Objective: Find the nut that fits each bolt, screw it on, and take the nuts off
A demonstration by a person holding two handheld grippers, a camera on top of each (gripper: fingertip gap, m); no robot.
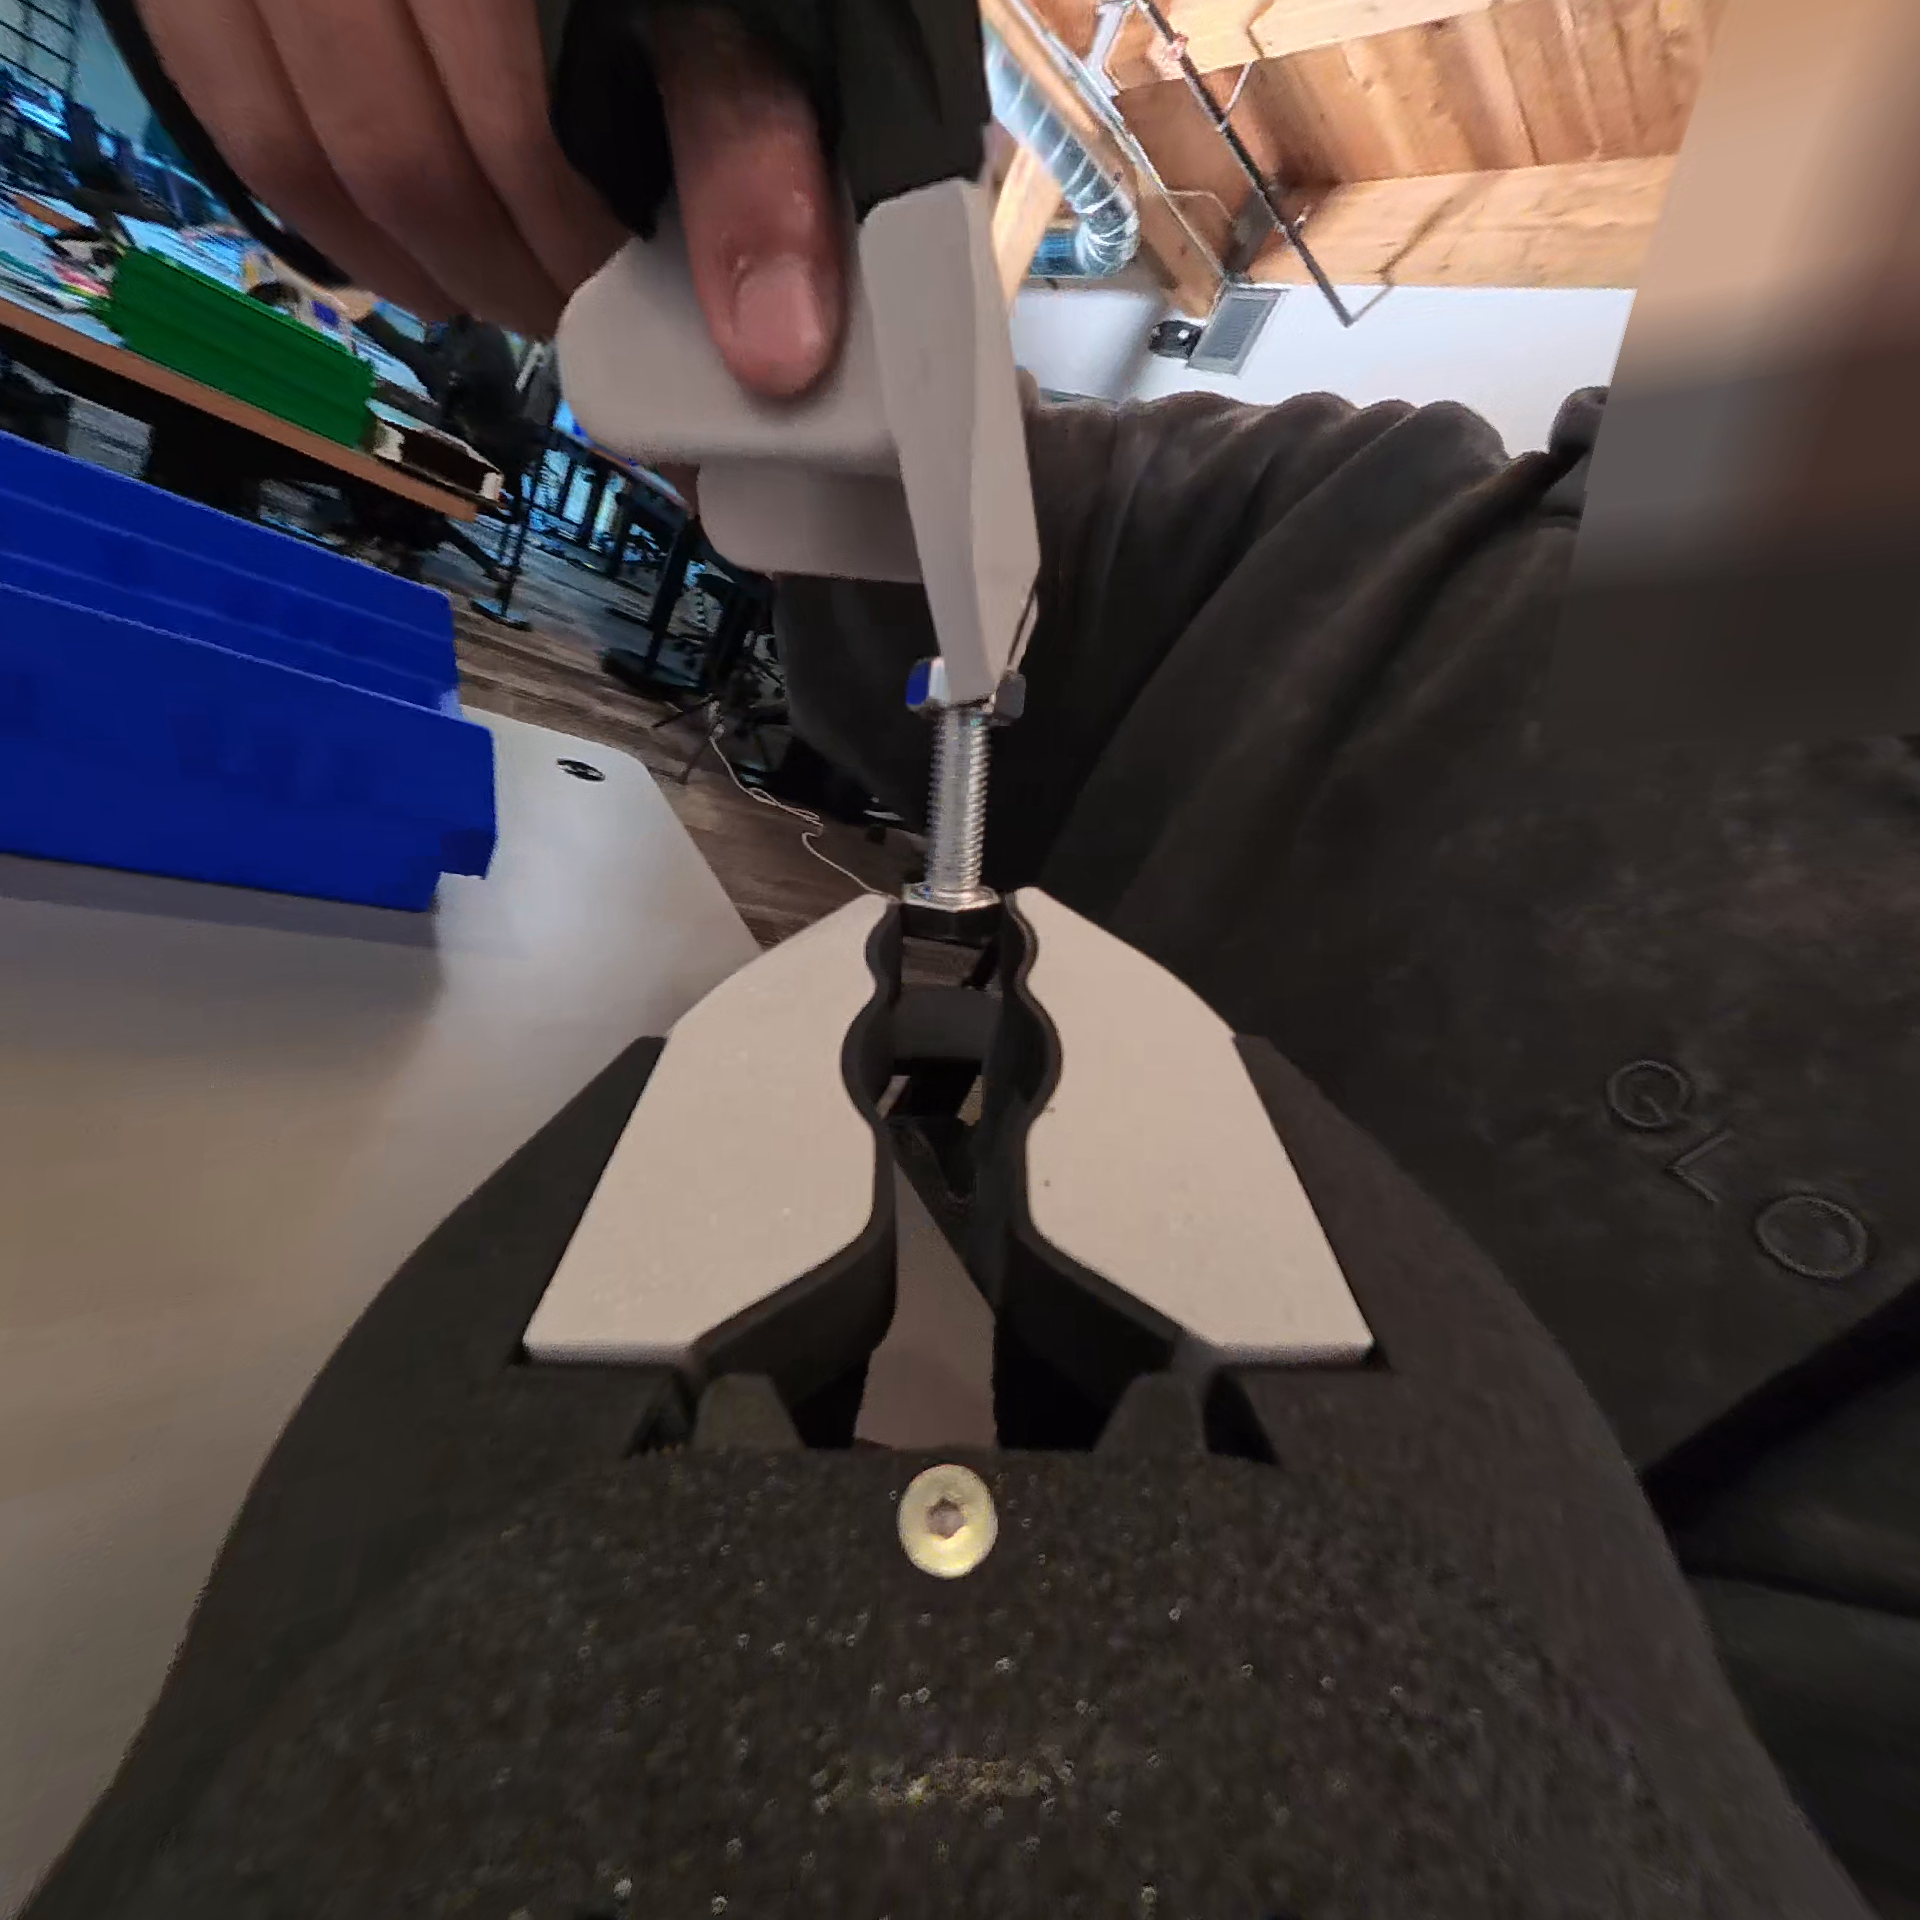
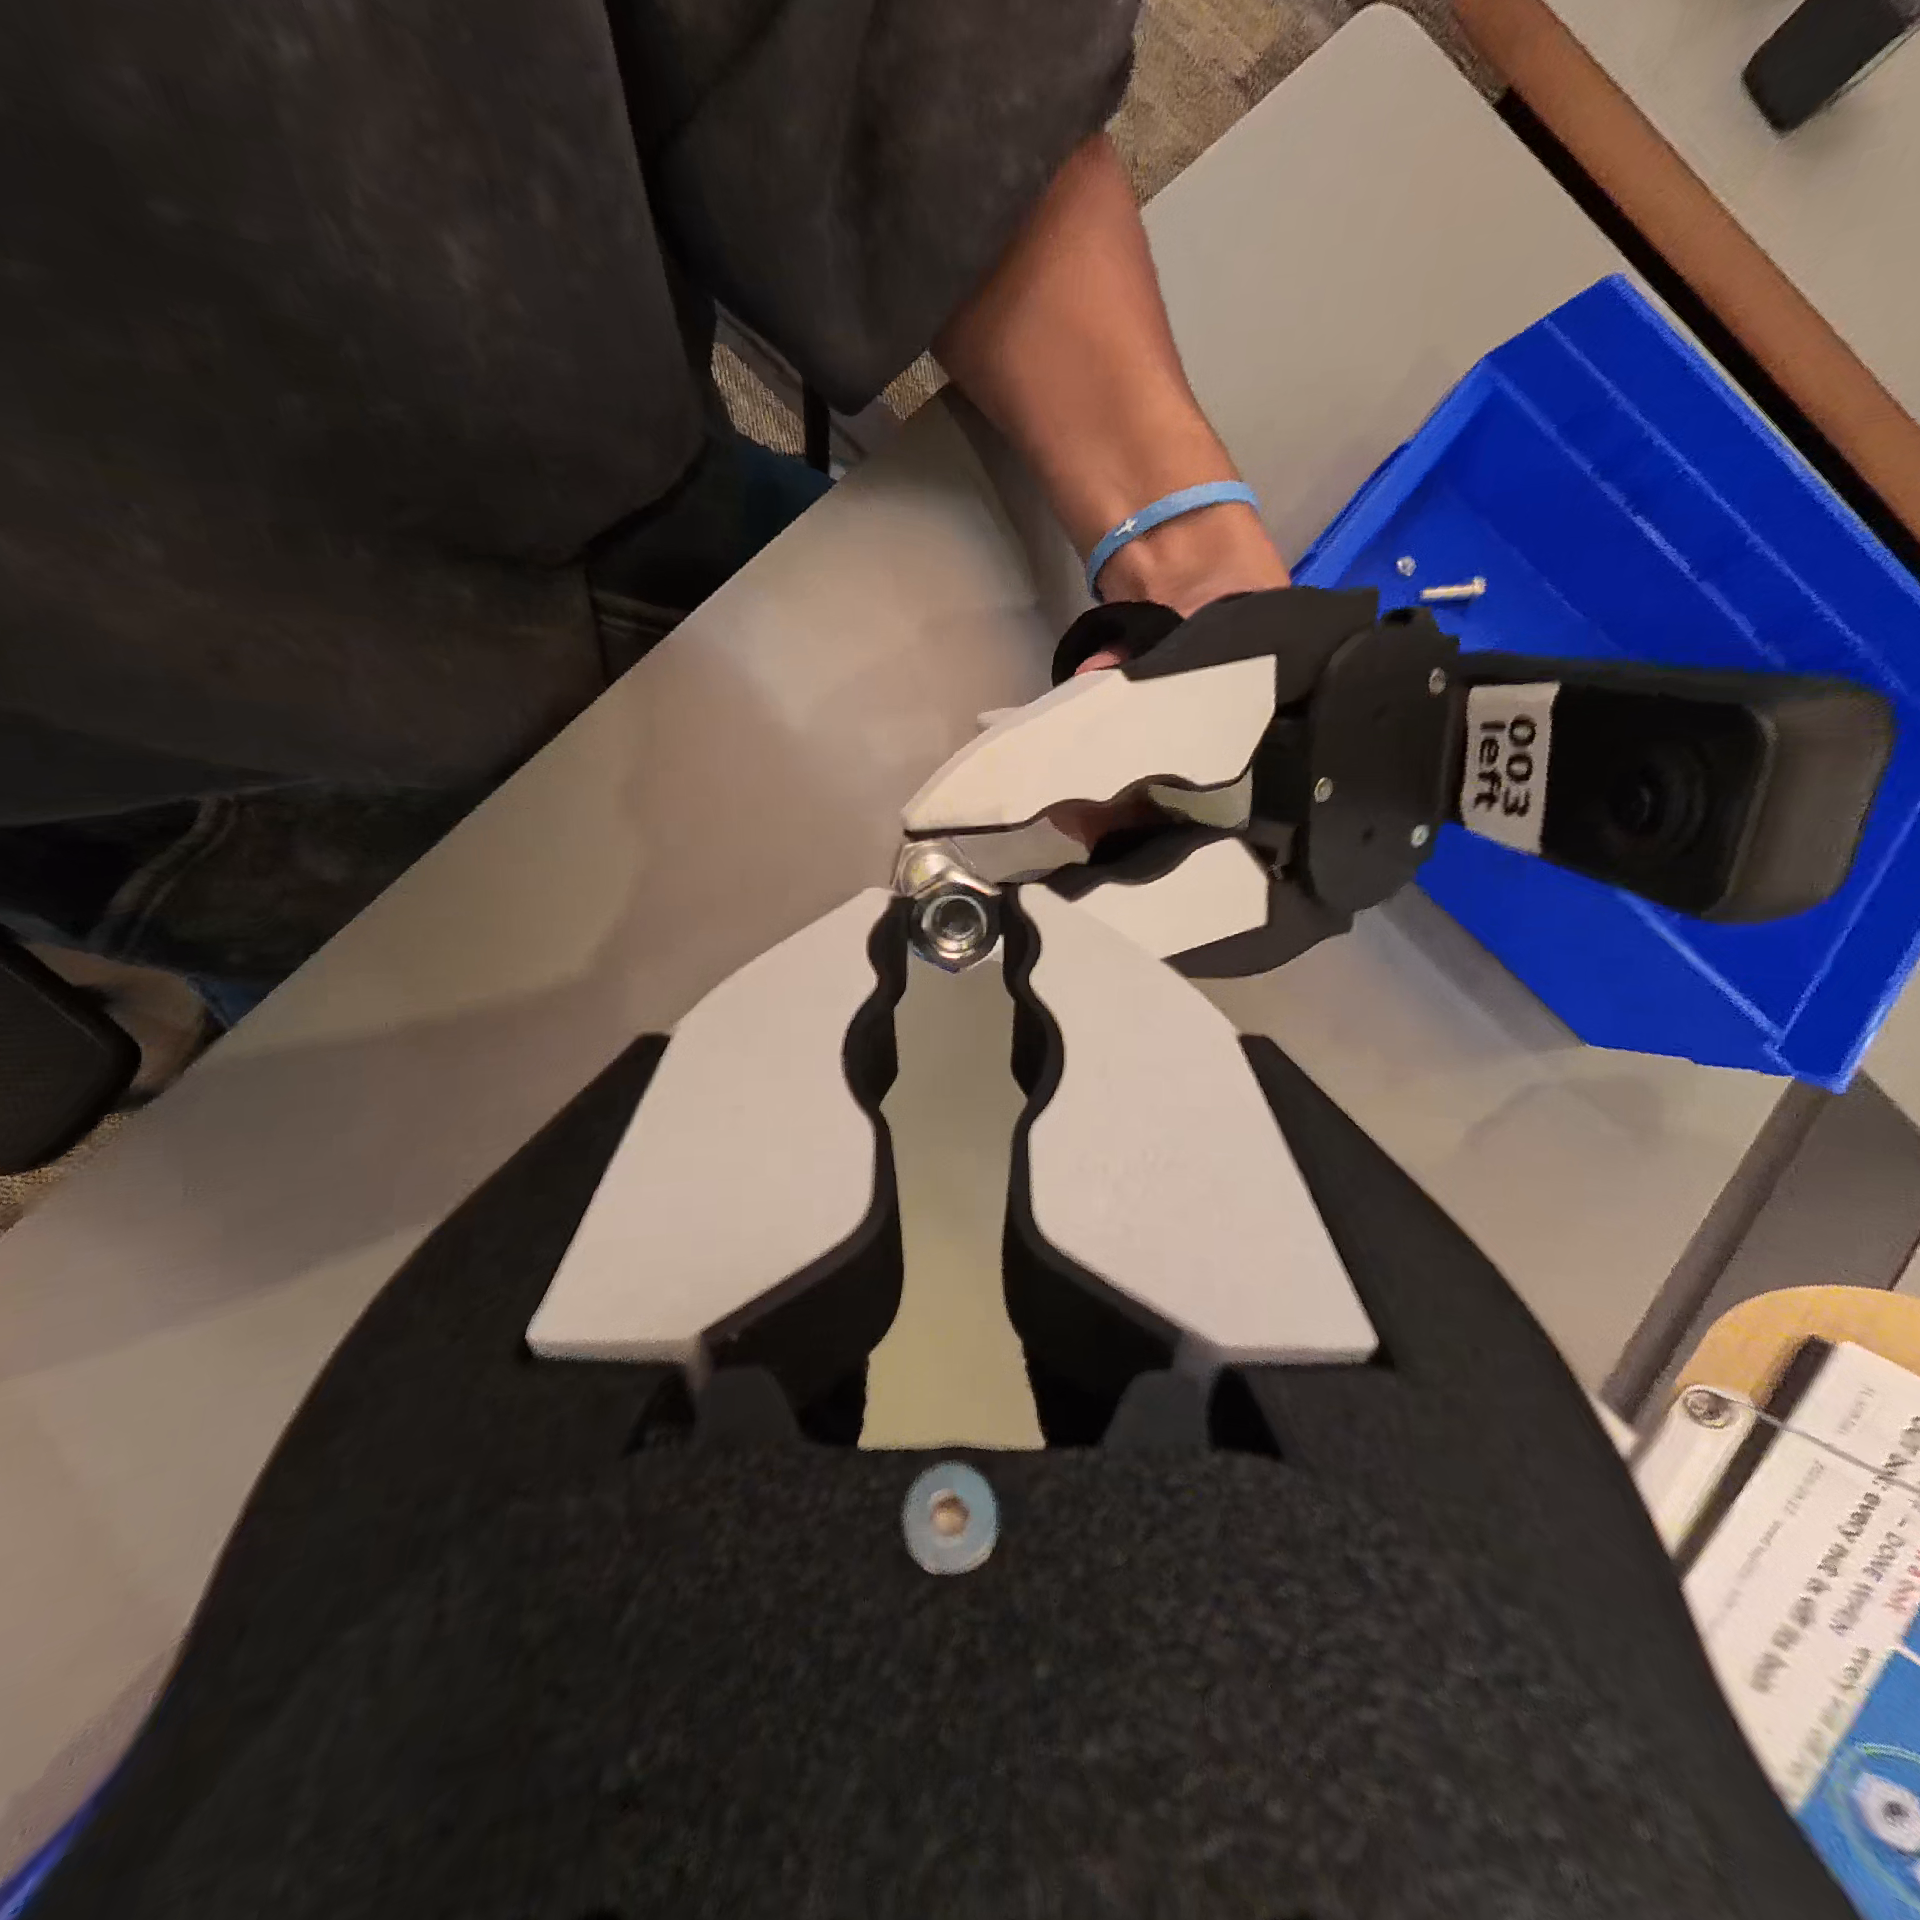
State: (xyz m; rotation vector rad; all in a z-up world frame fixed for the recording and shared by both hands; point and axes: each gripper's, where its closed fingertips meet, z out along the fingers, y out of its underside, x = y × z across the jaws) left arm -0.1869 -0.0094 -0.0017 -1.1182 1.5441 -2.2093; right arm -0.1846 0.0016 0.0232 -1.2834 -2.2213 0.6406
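Zinc-bright steel is what I'm gripping from both ends: one threaded bolt (image 1: 954,800), its hex head pinched between my left gripper (image 1: 951,920) tips, and one hex nut (image 2: 948,920) at its far end clamped in my right gripper (image 2: 951,925). One white lettered sticker sits on the left gripper's black camera housing. I count one blue plastic bin (image 2: 1621,748) on the smooth grey table (image 2: 623,831), holding two small fasteners (image 2: 1452,589).

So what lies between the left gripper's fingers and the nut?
Only the bolt's bare threaded shank, running from the left gripper up to the nut; the left wrist view shows it.
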